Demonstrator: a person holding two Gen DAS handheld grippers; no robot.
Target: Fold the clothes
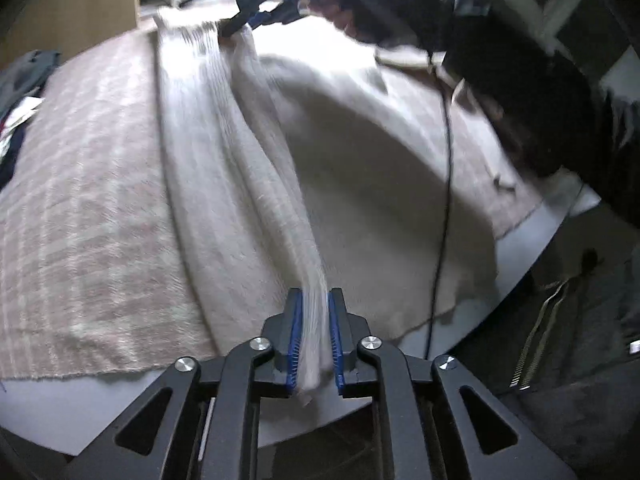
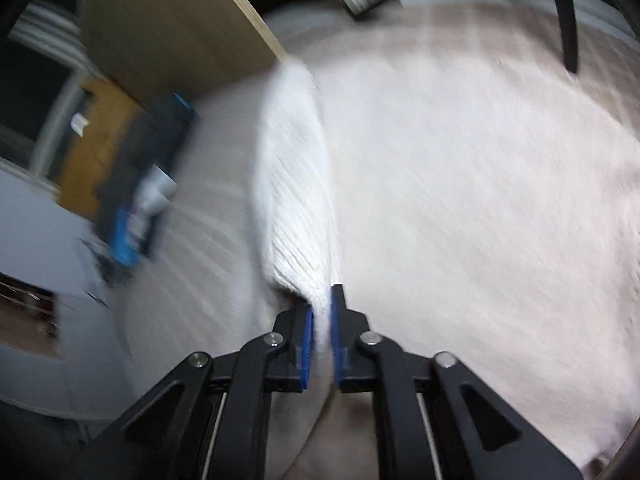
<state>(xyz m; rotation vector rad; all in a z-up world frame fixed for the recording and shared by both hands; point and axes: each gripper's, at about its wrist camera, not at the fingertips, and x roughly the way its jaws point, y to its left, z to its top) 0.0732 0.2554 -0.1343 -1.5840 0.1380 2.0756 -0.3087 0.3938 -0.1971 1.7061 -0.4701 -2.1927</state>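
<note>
- Left gripper (image 1: 314, 336) low at the near rim of the white tabletop (image 1: 532, 232), blue-padded fingers (image 1: 295, 340) pinched narrow on a bunched ribbed edge of the cream knit garment (image 1: 360, 168).
- Garment stretched taut in a ridge from that grip across to the far side, remainder sagging onto the pink plaid cloth (image 1: 80, 200) covering the tabletop.
- Right gripper (image 1: 236, 26) at the far end of the ridge in the left wrist view, clamped on the other end of the ribbed edge, with the person's hand (image 1: 352, 8) wrapped around its handle from above, sleeve dark.
- Right wrist view heavily blurred: right gripper (image 2: 322, 328) closed narrow on the ribbed edge (image 2: 296, 184).
- Thin black cable (image 1: 444, 184) hanging across the garment.
</note>
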